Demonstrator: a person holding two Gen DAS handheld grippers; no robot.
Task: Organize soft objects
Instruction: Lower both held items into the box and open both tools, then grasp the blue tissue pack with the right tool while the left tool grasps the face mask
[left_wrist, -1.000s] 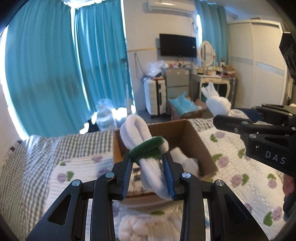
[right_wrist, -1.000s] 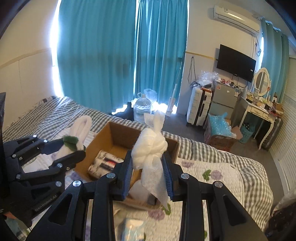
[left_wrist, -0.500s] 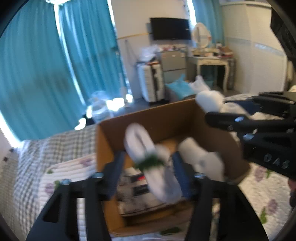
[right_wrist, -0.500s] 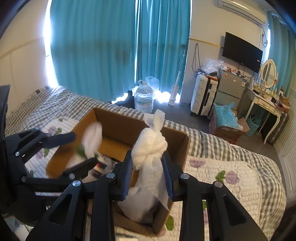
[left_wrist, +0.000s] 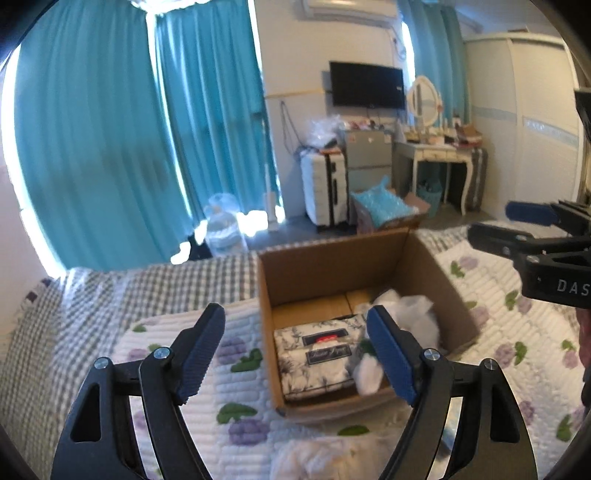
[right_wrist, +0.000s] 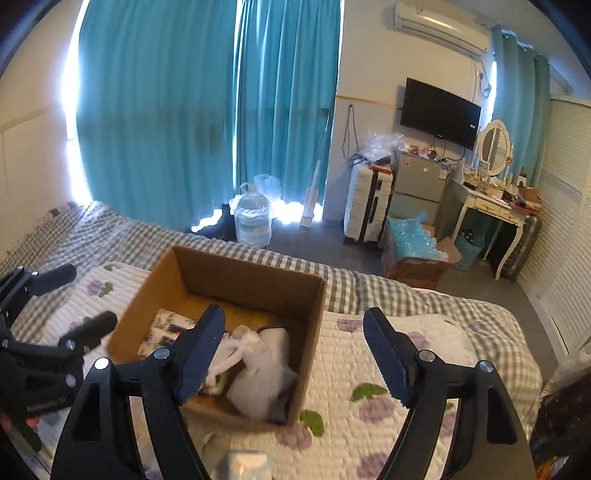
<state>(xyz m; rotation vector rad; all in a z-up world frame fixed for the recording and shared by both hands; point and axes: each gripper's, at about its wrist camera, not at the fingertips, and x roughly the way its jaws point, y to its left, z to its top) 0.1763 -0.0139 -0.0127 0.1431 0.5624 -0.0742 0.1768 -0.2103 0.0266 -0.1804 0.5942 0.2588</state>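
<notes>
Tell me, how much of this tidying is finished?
Mostly underway. Several soft things already lie in the cardboard box: white cloth bundles and a flowered pack. Nothing is in hand: the left gripper and the right gripper are both open and empty above the bed. Left to do: something white and fluffy on the quilt by the box, and a pale item near it.

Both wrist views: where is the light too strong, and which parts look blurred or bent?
Left wrist view: daylight burns out between the curtains near the floor; the white soft items in the cardboard box are smeared. Right wrist view: similar glare under the curtains, and the fisheye bends the wardrobe.
</notes>
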